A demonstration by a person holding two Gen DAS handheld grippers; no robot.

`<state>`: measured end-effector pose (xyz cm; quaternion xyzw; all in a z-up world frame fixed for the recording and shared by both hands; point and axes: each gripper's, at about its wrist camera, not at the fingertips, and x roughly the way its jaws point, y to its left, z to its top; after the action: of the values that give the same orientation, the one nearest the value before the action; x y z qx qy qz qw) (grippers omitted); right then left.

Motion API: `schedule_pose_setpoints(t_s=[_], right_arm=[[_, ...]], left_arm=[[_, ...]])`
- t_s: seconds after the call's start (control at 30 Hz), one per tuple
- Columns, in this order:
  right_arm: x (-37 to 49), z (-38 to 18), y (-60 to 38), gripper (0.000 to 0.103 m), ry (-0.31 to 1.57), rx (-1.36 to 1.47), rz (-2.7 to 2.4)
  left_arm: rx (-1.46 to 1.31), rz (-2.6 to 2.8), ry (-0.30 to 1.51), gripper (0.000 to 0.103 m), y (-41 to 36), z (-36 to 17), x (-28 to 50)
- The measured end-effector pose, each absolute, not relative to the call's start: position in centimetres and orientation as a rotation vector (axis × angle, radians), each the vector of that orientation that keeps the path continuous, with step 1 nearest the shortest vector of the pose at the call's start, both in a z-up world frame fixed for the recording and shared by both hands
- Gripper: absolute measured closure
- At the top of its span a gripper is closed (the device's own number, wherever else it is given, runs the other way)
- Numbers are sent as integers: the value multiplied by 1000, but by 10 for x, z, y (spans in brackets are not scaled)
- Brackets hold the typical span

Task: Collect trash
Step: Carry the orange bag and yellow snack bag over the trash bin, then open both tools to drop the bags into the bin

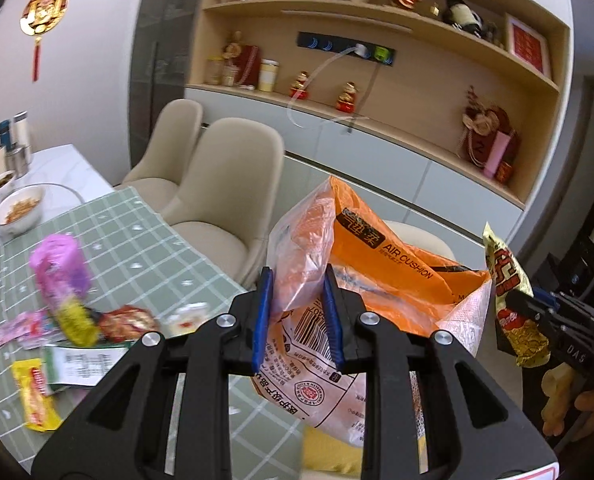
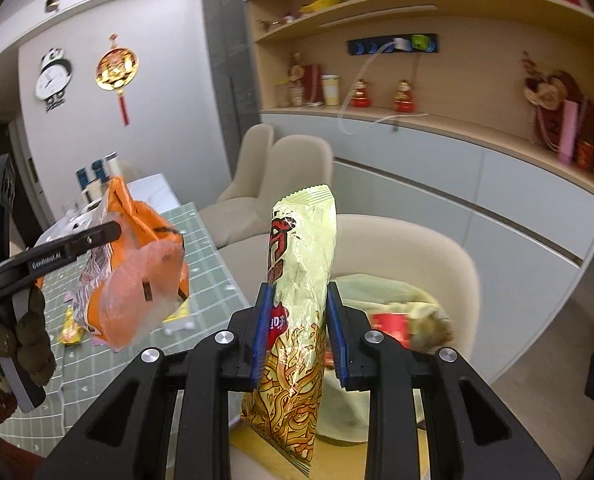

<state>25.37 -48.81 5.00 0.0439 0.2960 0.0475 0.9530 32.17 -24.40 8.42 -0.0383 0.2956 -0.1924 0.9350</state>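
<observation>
The left gripper (image 1: 297, 312) is clamping the orange bag (image 1: 377, 264). The right gripper (image 2: 299, 332) is pinching a snack wrapper (image 2: 297, 320), which should go squarely over the bag's mouth before release.

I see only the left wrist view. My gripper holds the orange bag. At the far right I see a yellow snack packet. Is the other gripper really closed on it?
Observer: Yes. In the right wrist view the right gripper pinches the snack packet between both blue pads, upright.
Operator: Is the packet above the bag already?
Observer: No. The orange bag hangs apart from it, off to the packet's left, held by the left gripper.
Operator: What lies under the packet?
Observer: A beige chair with a pale cloth on its seat.
</observation>
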Motion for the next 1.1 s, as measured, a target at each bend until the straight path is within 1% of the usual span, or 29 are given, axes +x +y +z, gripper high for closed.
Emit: schedule_pose_setpoints(t_s=[0.37,0.7,0.77,0.87,0.93,1.0,1.1], right_arm=[[256,47,-577,77,600,90,62],[271,33,-632,77,609,128,51],[274,30,-638,77,607,151,52],[281,26,-641,77,619,163,64],[286,23,-640,77,628,159,74],[292,19,-637,77,639,157,91],[308,10,-630,77,662,167,120]], left_arm=[[-45,-429,664,80,-352,58,345],[28,-368,761,79,-438,11,386],[31,-344,780,77,-448,1,395],[-17,-357,845,70,-456,-19,405],[-58,-388,876,62,-455,-25,408],[-83,-426,911,57,-452,-29,408],[-96,-458,941,54,-443,-28,405]])
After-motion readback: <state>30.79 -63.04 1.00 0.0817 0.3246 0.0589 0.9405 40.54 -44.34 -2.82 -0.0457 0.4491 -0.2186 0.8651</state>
